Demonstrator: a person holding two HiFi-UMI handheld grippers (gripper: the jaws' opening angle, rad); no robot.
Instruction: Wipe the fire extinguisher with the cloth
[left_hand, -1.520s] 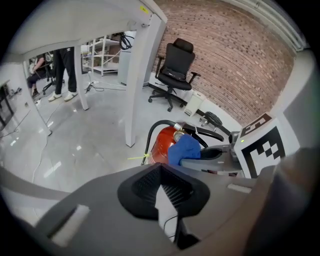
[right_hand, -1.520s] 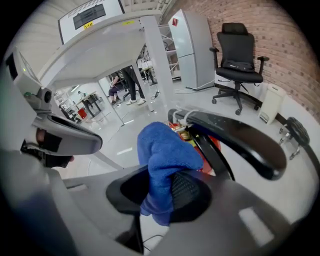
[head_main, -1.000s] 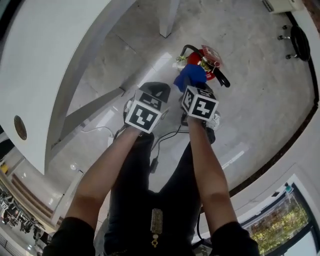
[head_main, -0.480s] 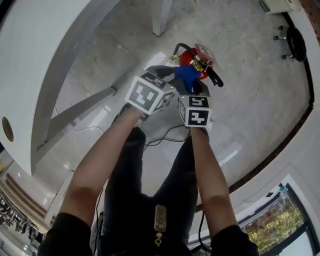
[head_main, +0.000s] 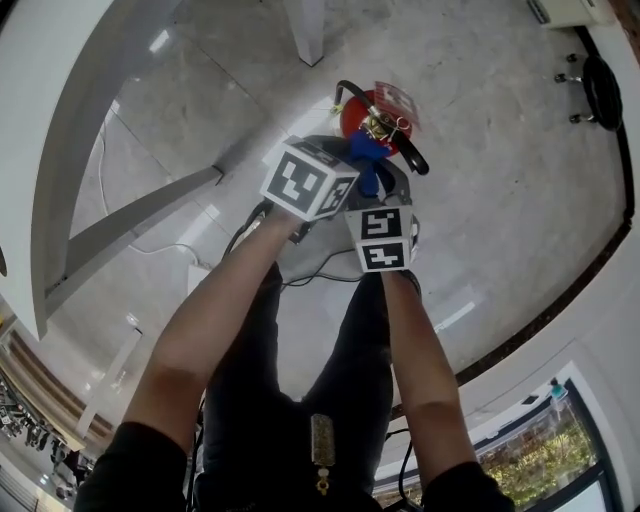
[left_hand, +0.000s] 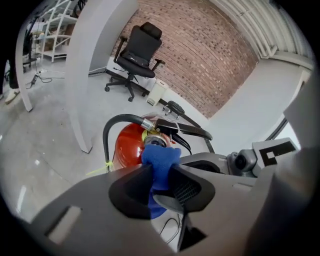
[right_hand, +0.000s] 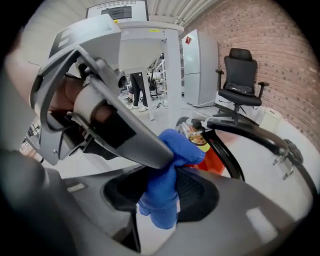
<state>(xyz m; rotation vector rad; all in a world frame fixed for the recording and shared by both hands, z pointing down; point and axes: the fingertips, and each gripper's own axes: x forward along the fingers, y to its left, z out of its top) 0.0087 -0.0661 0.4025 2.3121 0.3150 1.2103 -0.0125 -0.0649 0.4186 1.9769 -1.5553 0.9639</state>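
Fire extinguisher (head_main: 352, 112) stands upright just beyond both grippers. Jaws have just been opening: right gripper (right_hand: 165, 192) pinches the cloth (right_hand: 172, 150), left gripper (left_hand: 160, 182) loosely straddles it.

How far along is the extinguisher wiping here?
Done: the blue cloth is up at the top of the fire extinguisher. In hand: it sits between the fingers of both the left gripper and right gripper, which have just been opening. Left: wiping the red body.
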